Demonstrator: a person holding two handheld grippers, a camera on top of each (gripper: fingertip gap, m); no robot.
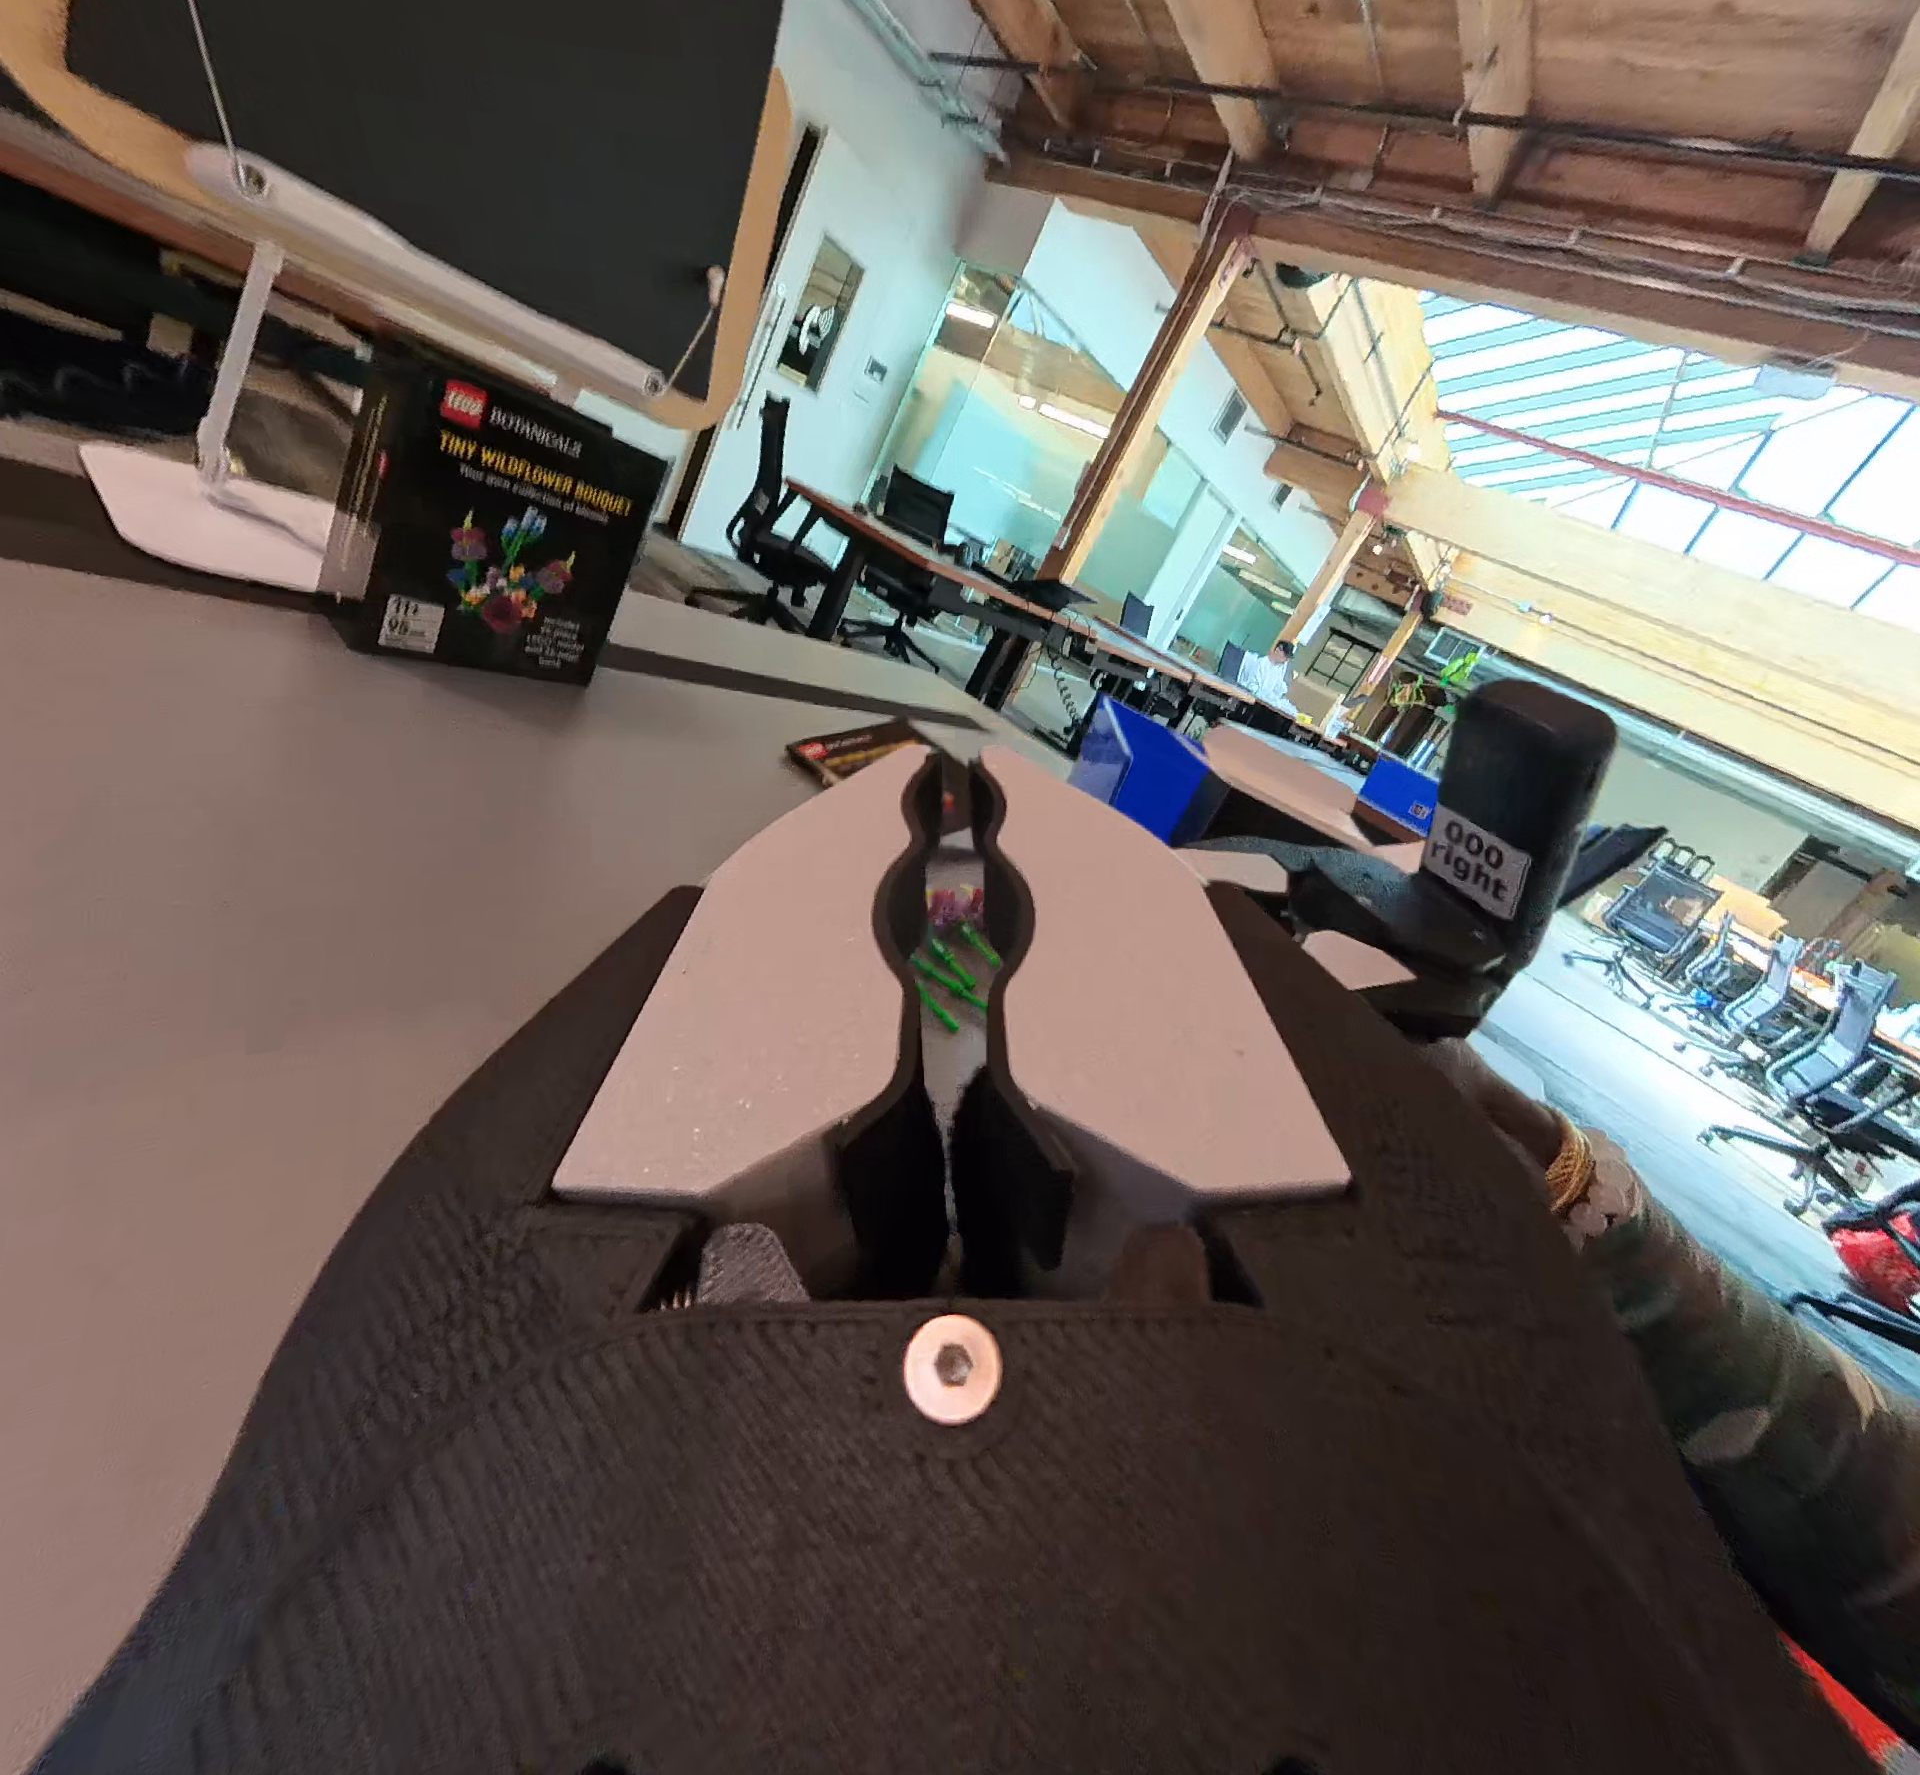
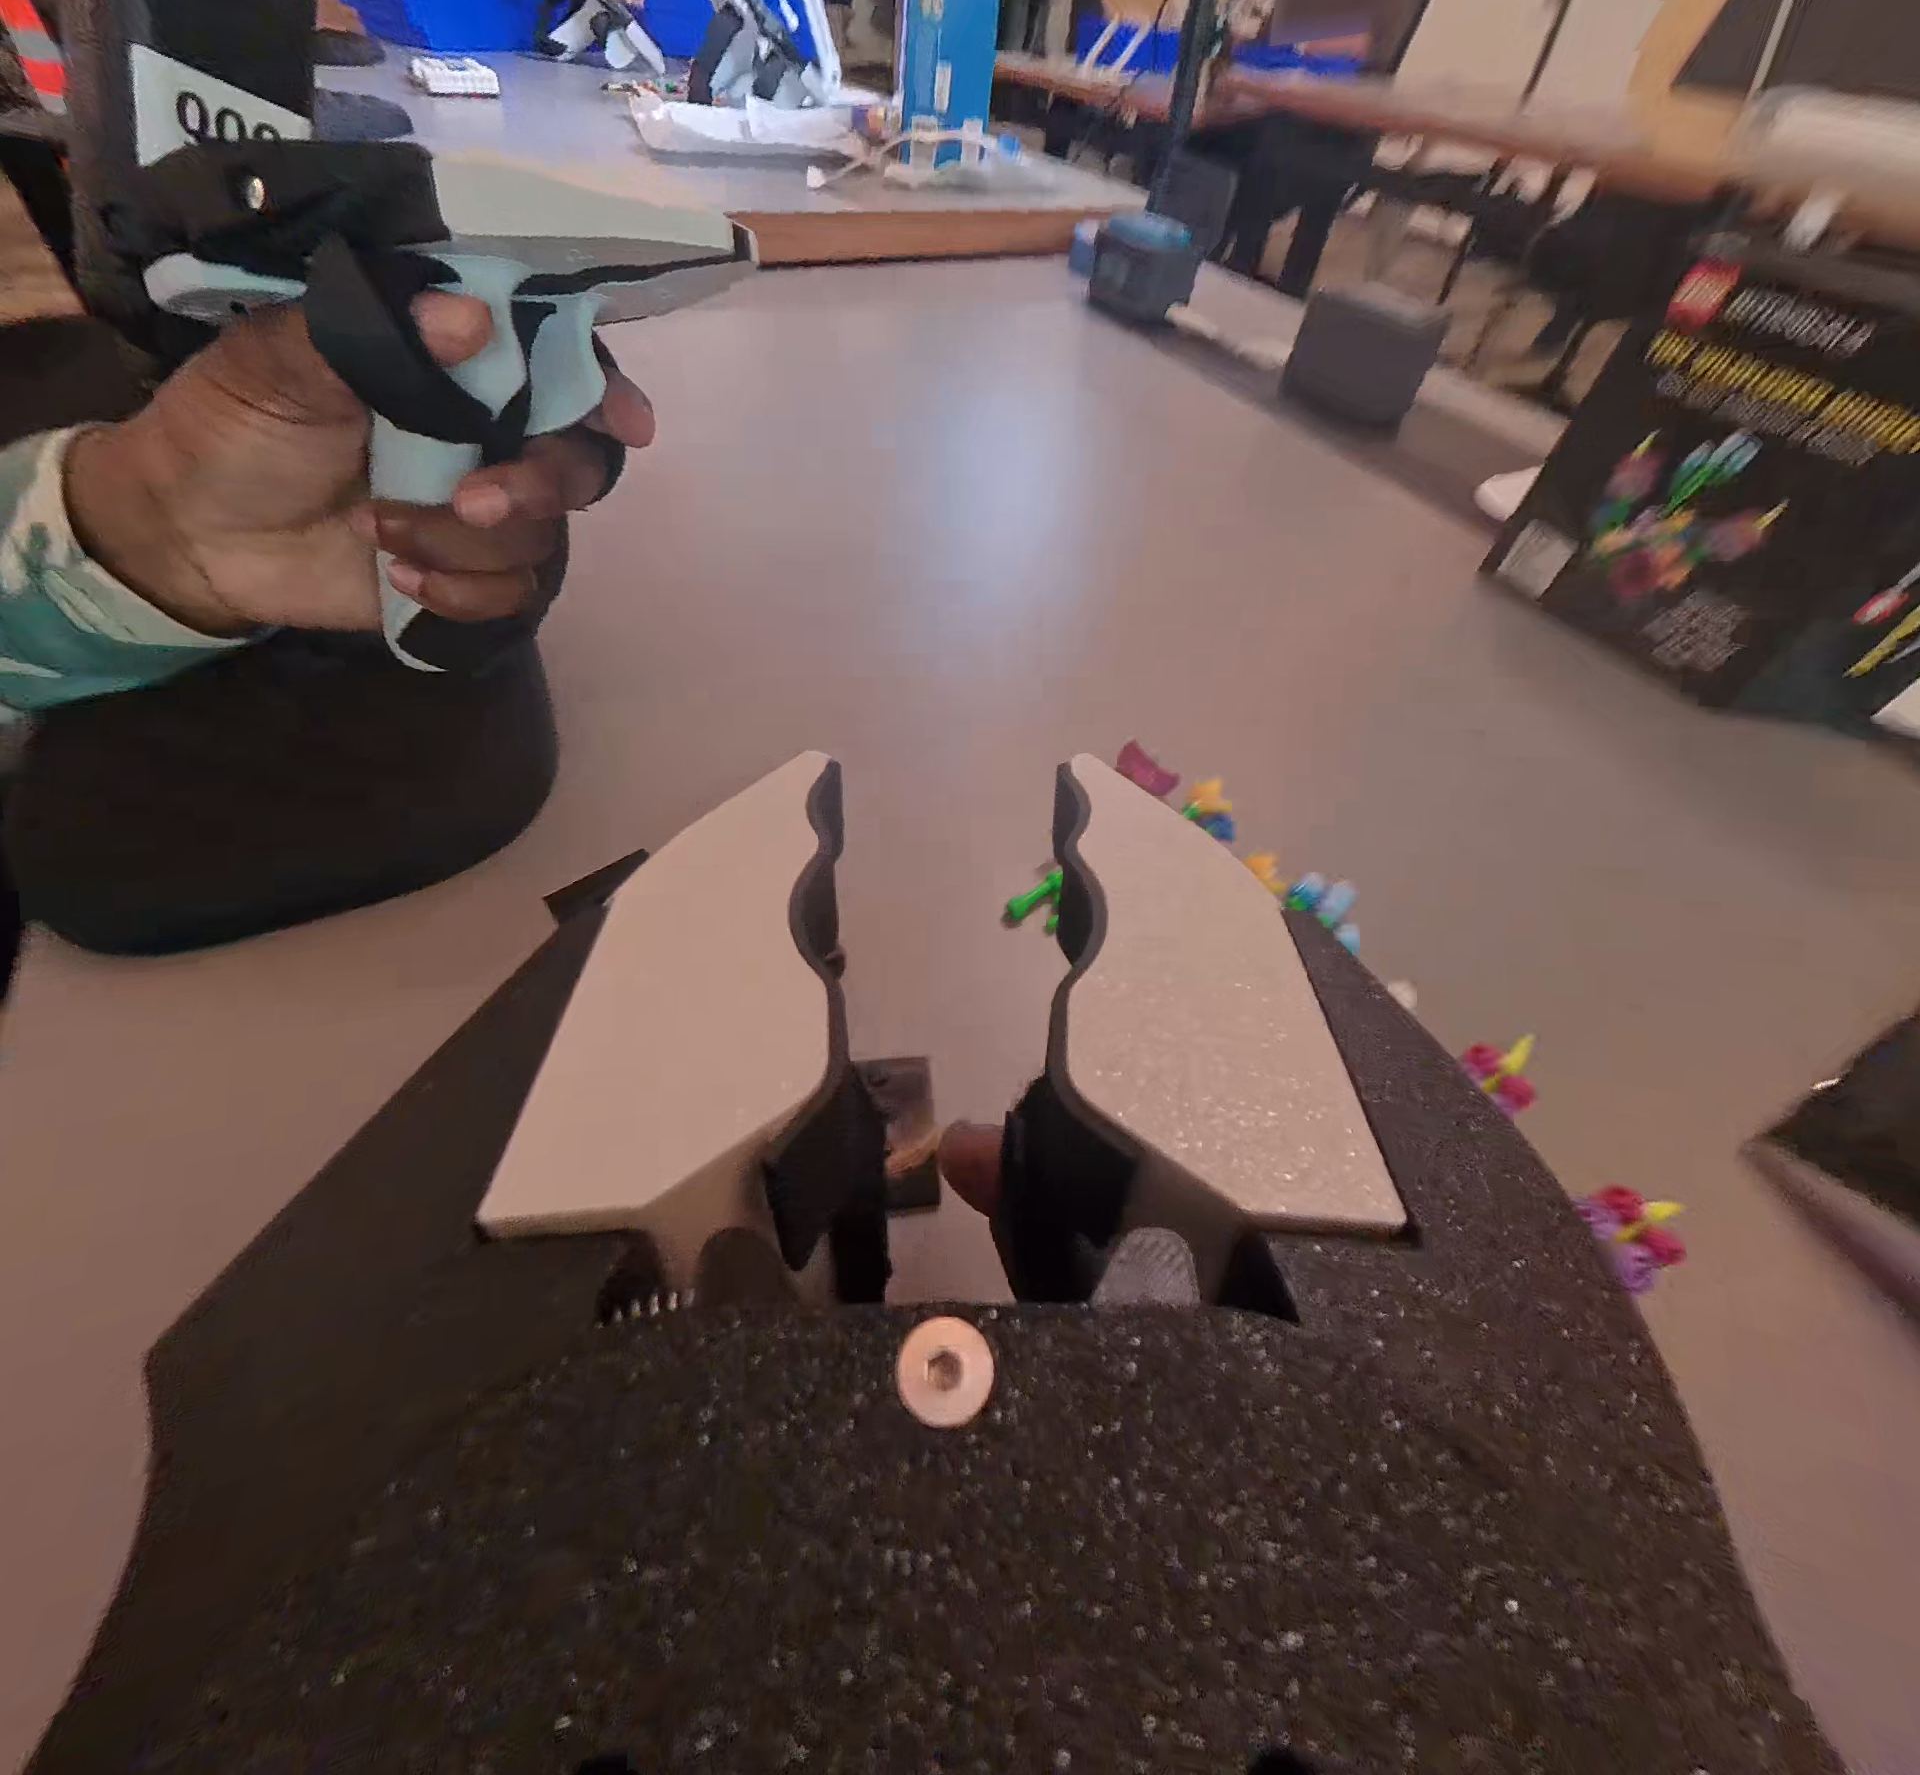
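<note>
While the left gripper [image 1: 958, 769] hangs just above the grey table [image 1: 312, 842], its jaws are pressed almost together, with only a thin wavy slit between the pale fingers; nothing can be seen pinched at the tips. Through that slit a few small green brick stems [image 1: 948, 972] and a purple flower piece [image 1: 954, 906] show on the tabletop below. Farther back on the left stands a black toy-brick flower set box [image 1: 499, 530], beside the white base of a desk lamp [image 1: 218, 520], and a dark instruction booklet [image 1: 854, 746] lies flat near the fingertips. Off to the right, the other gripper's black handle [image 1: 1496, 842] with a white label sits close by.

From the right wrist view, the right gripper [image 2: 945, 769] has its jaws spread apart and empty, held low over the table. One green stem piece [image 2: 1034, 897] lies just beside its right finger, and a loose scatter of coloured flower pieces [image 2: 1304, 894] runs along the table on that side. A person's hand [image 2: 312, 468] grips the left gripper's pale handle [image 2: 436, 416] at upper left. The same black box [image 2: 1725, 489] stands at the far right, blurred.
</note>
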